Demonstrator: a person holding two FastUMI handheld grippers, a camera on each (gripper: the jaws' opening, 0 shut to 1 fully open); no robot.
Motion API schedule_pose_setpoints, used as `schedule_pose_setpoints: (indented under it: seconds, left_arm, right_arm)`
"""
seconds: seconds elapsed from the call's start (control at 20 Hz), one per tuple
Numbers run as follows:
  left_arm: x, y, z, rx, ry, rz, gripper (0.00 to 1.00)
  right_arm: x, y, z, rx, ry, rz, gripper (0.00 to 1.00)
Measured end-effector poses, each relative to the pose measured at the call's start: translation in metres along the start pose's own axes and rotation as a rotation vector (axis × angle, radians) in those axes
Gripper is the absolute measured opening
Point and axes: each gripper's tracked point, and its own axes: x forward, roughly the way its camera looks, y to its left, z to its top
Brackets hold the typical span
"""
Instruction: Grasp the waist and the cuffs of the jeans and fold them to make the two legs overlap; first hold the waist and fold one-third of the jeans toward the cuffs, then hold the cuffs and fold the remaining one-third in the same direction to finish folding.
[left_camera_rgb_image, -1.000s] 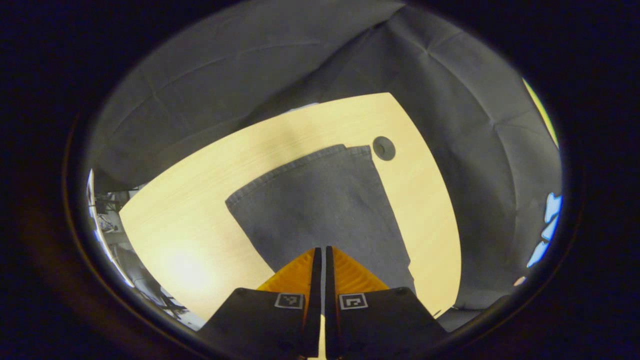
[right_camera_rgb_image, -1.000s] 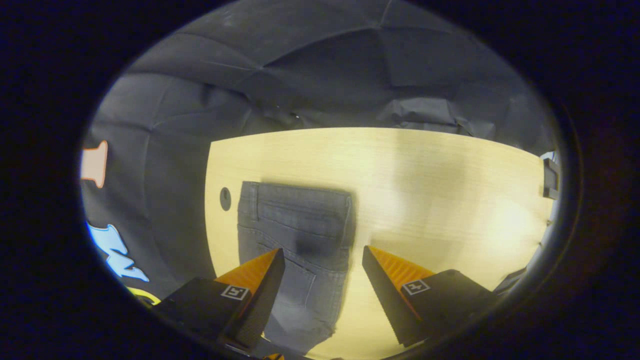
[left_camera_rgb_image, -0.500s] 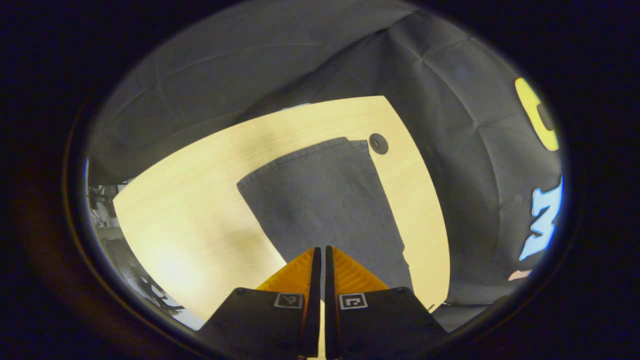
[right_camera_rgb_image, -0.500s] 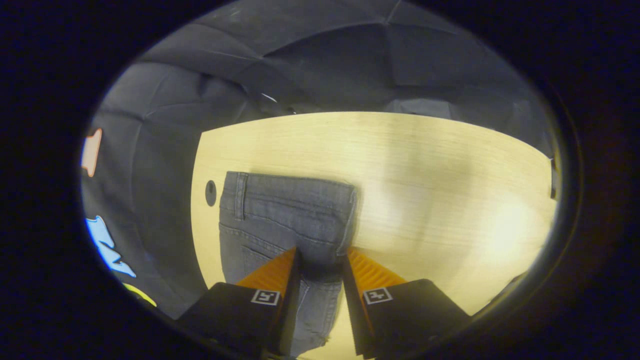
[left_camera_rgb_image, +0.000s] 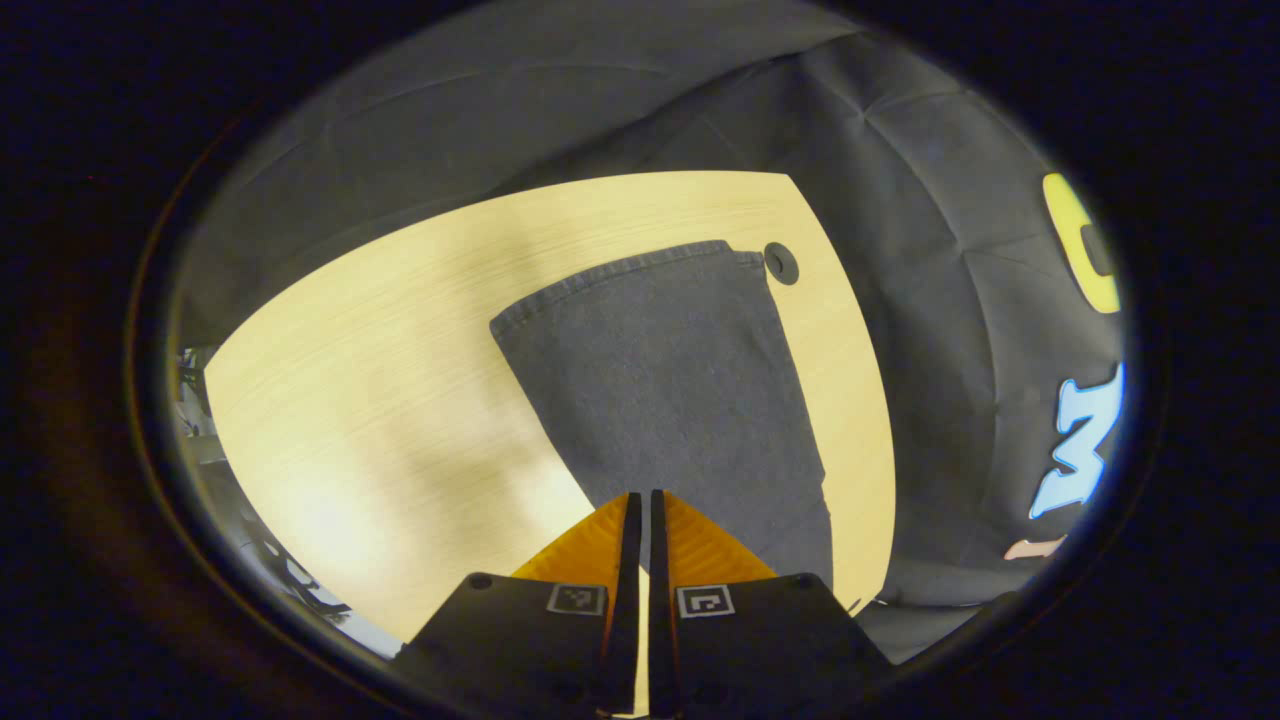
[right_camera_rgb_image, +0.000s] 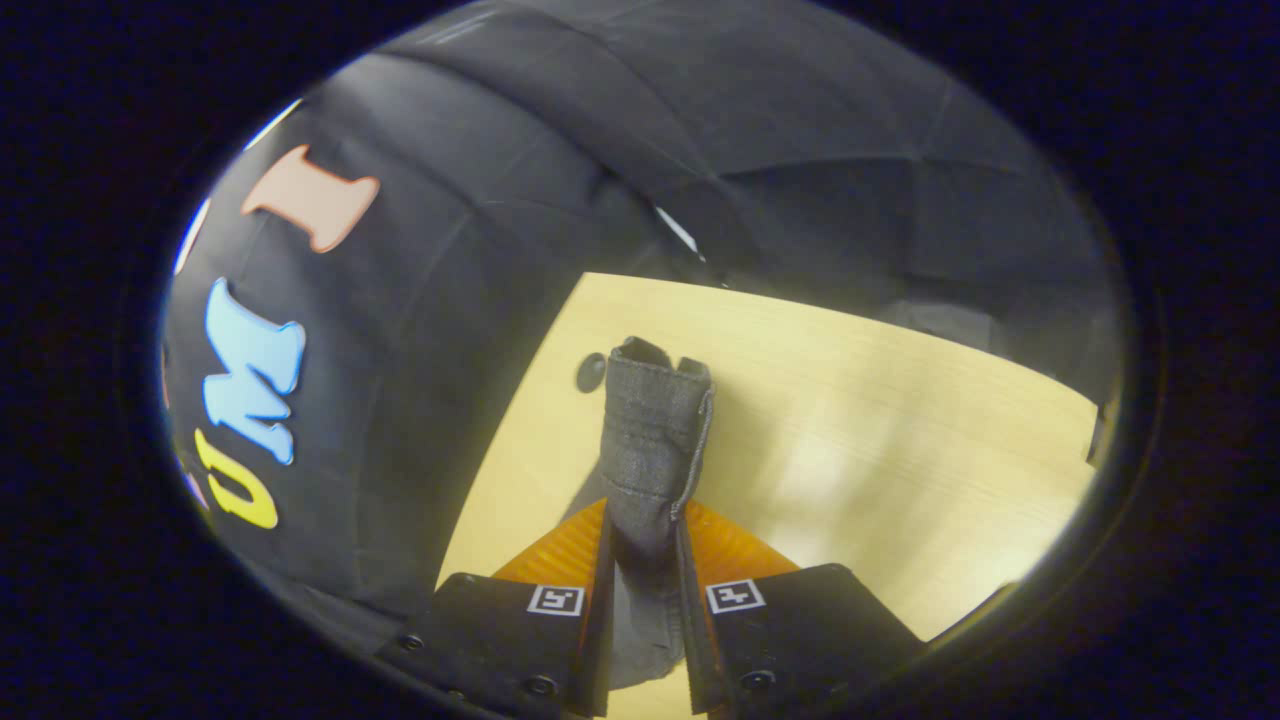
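The pale wooden counter carries the grey jeans, spread flat beside a round hole. The right tool pinches a raised bunch of denim; the left tool is nearly closed on the cuff end.

Left gripper: 2 black wedge-shaped finger mounts, each wearing 1 small square black-and-white marker tag, ribbed pads ahead. Right gripper: same black mounts, same tags, round screws along the lower edge.

My left gripper has its fingers pressed together, and my right gripper is clamped tight too
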Motion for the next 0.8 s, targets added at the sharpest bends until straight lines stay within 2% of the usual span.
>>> schedule_pose_setpoints:
  seconds: [0.15, 0.2, 0.25, 0.35, 0.4, 0.45, 0.5, 0.55, 0.6, 0.65, 0.7, 0.8]
  left_arm:
    - [0.002, 0.000, -0.003, 0.004, 0.006, -0.021, 0.13]
    - [0.003, 0.000, -0.004, -0.001, 0.008, -0.035, 0.12]
    - [0.006, 0.001, -0.005, -0.009, 0.007, -0.036, 0.13]
    - [0.004, 0.003, -0.002, -0.026, 0.006, -0.056, 0.12]
    - [0.003, 0.004, 0.002, -0.030, 0.001, -0.069, 0.17]
    - [0.003, 0.005, 0.006, -0.031, -0.012, -0.077, 0.17]
    - [0.000, 0.005, 0.013, -0.030, -0.033, -0.082, 0.12]
    - [0.001, 0.005, 0.022, -0.030, -0.059, -0.089, 0.17]
    - [0.000, 0.005, 0.033, -0.030, -0.086, -0.095, 0.17]
    - [0.000, 0.010, 0.042, -0.030, -0.110, -0.098, 0.17]
    - [-0.001, 0.014, 0.051, -0.032, -0.130, -0.095, 0.17]
    - [0.000, 0.025, 0.070, -0.036, -0.164, -0.082, 0.17]
  right_arm:
    - [-0.029, 0.077, -0.027, -0.202, -0.050, 0.095, 0.29]
    - [-0.035, 0.107, -0.044, -0.278, -0.047, 0.134, 0.24]
    - [-0.034, 0.135, -0.063, -0.341, -0.034, 0.177, 0.29]
    - [-0.029, 0.182, -0.115, -0.418, 0.000, 0.269, 0.29]
    - [-0.025, 0.200, -0.136, -0.428, 0.013, 0.315, 0.29]
    - [-0.019, 0.210, -0.163, -0.429, 0.052, 0.343, 0.26]
    - [-0.011, 0.213, -0.190, -0.424, 0.108, 0.351, 0.24]
    - [-0.003, 0.209, -0.218, -0.426, 0.167, 0.351, 0.28]
    - [0.006, 0.202, -0.248, -0.441, 0.228, 0.342, 0.28]
    - [0.016, 0.191, -0.276, -0.468, 0.274, 0.326, 0.33]
    - [0.024, 0.184, -0.301, -0.503, 0.309, 0.306, 0.28]
    - [0.035, 0.174, -0.333, -0.533, 0.361, 0.278, 0.29]
